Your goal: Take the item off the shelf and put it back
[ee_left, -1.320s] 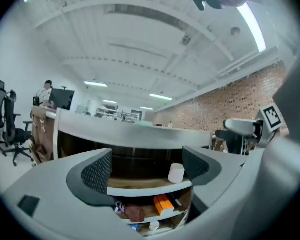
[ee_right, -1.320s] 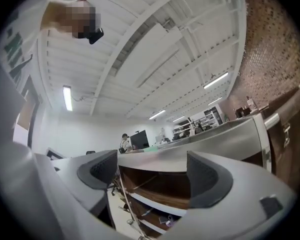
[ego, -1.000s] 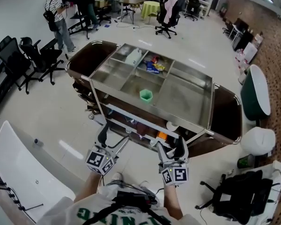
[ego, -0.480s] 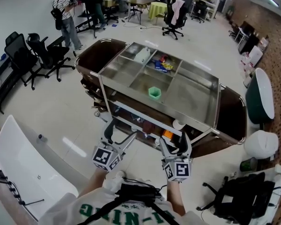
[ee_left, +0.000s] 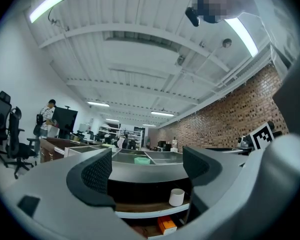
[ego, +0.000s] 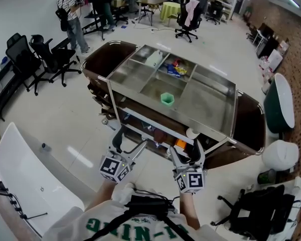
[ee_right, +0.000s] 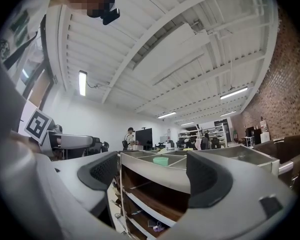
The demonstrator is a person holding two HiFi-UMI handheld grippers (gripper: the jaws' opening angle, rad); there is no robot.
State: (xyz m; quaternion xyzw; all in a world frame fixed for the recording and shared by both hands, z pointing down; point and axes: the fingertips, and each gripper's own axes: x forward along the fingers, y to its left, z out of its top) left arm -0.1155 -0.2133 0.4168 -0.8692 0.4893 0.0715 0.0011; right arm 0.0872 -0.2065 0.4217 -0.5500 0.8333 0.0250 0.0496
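Left gripper (ego: pixel 130 141) and right gripper (ego: pixel 185 151), lower centre, both spread and empty; nothing yet taken from the steel shelf cart (ego: pixel 205 104)

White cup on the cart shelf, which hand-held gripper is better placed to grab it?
Probably left: the left hand-held gripper, open, has the white cup framed between its jaws. The right hand-held gripper, also open, doesn't show the cup in its view.

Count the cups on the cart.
2: a green cup in the cart's top tray, and a white cup on the shelf below, at its front edge. More may be hidden in the shadowed shelves.
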